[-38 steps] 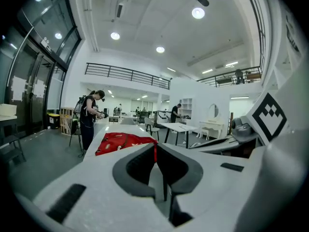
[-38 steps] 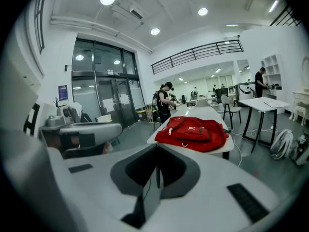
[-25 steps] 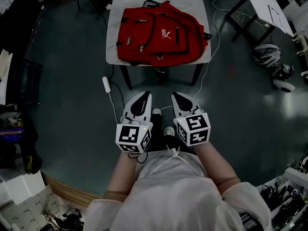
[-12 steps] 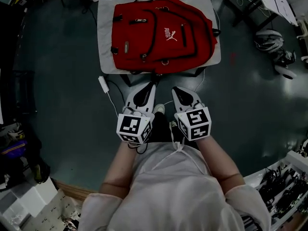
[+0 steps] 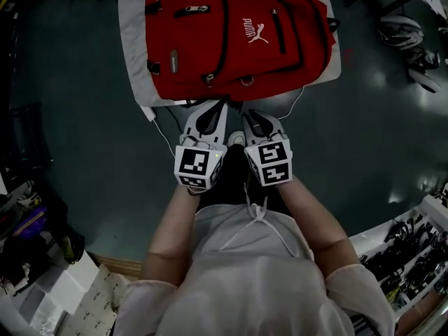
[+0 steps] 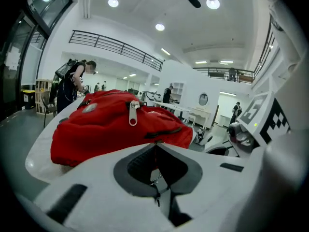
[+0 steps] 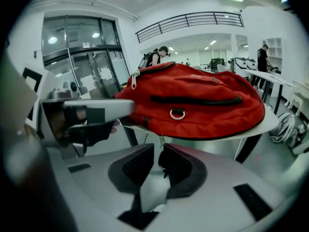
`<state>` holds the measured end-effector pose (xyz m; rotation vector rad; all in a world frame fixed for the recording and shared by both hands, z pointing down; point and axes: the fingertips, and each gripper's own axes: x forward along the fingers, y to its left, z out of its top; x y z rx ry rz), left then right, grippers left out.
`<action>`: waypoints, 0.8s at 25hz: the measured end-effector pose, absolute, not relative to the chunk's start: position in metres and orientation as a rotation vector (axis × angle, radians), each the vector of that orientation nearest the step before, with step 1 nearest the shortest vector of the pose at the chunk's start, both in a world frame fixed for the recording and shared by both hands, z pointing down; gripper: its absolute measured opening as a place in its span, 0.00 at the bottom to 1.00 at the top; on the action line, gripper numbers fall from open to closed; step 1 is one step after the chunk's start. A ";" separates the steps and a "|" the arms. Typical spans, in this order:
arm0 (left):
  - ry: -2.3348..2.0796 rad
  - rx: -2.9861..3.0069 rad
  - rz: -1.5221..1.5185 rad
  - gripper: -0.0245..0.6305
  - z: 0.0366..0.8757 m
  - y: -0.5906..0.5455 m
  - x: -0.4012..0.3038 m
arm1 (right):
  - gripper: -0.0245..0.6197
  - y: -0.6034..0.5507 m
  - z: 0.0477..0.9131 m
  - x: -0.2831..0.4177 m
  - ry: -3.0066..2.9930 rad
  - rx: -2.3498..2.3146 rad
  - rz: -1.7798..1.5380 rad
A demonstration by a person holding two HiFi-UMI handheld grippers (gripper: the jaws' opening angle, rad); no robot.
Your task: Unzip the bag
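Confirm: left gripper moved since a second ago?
Yes. The left gripper advanced toward the table: floor showed between them before, now its tips sit at the near edge.

- A large open lab or workshop hall.
- The ceiling is high and white with round lights (image 6: 113, 2), and a railed gallery (image 6: 116, 45) runs along the upper level.
- Tall glass doors (image 7: 87, 57) stand on one side, and a clock (image 6: 203, 99) hangs on the far wall.
- People (image 7: 263, 57) stand at long white tables (image 7: 277, 79).
- A cable (image 5: 165, 140) trails over the dark smooth floor (image 5: 84, 166), and heaps of wires (image 5: 400, 257) lie at its edge.
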<state>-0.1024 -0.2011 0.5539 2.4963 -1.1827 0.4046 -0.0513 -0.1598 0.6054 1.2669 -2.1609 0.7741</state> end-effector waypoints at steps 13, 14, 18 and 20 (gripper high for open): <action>-1.233 2.361 0.489 0.07 0.598 -0.224 -0.112 | 0.23 -0.208 0.664 -0.081 -2.170 1.277 0.816; -1.236 2.358 0.497 0.07 0.600 -0.224 -0.112 | 0.19 -0.210 0.665 -0.079 -2.163 1.292 0.816; -1.223 2.303 0.448 0.07 0.611 -0.224 -0.113 | 0.11 -0.205 0.670 -0.074 -2.108 1.284 0.814; -1.225 2.301 0.410 0.07 0.613 -0.226 -0.114 | 0.10 -0.201 0.668 -0.076 -2.105 1.246 0.818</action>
